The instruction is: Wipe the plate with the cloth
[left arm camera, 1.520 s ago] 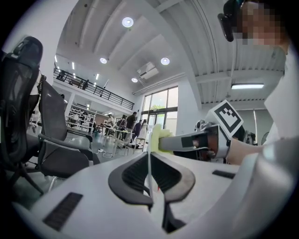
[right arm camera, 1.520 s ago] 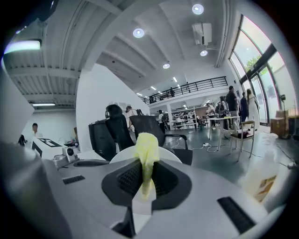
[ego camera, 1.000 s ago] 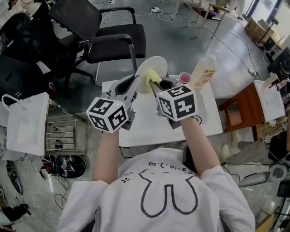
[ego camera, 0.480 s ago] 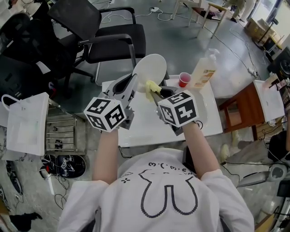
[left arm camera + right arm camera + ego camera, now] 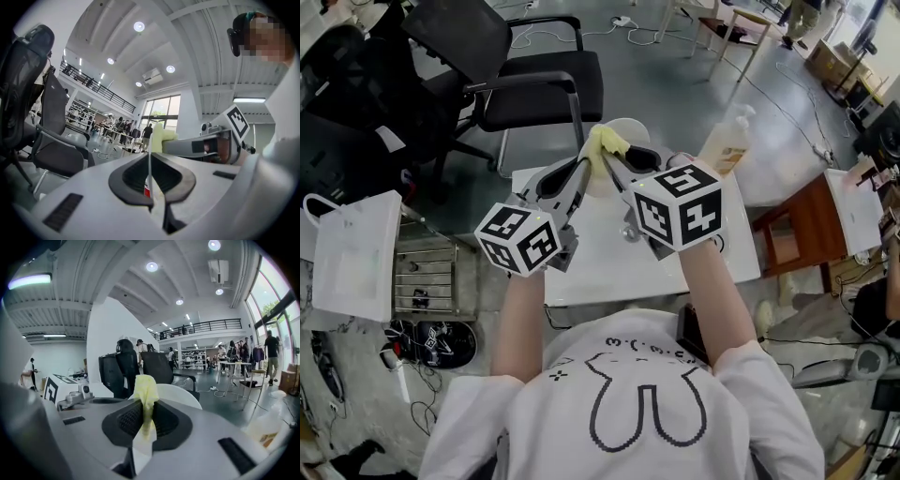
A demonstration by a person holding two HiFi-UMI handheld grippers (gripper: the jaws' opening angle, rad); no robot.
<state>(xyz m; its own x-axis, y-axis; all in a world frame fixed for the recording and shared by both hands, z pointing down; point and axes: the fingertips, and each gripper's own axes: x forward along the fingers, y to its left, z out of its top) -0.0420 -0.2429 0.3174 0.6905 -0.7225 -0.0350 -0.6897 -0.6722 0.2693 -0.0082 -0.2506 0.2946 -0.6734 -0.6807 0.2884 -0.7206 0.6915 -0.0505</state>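
Plate (image 5: 185, 397): held upright above the counter (image 5: 600, 253), its rim clenched edge-on in the left tongs (image 5: 149, 169). Yellow cloth (image 5: 144, 385): bunched and pinched in the tightly closed right tongs (image 5: 146, 404), at the plate's upper rim, 11 o'clock. Bottle (image 5: 727, 141) stands at the plate's 3 o'clock; label unreadable.

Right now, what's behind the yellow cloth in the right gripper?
The round white plate, standing upright, with black office chairs beyond. The yellow cloth hides part of the plate's face.
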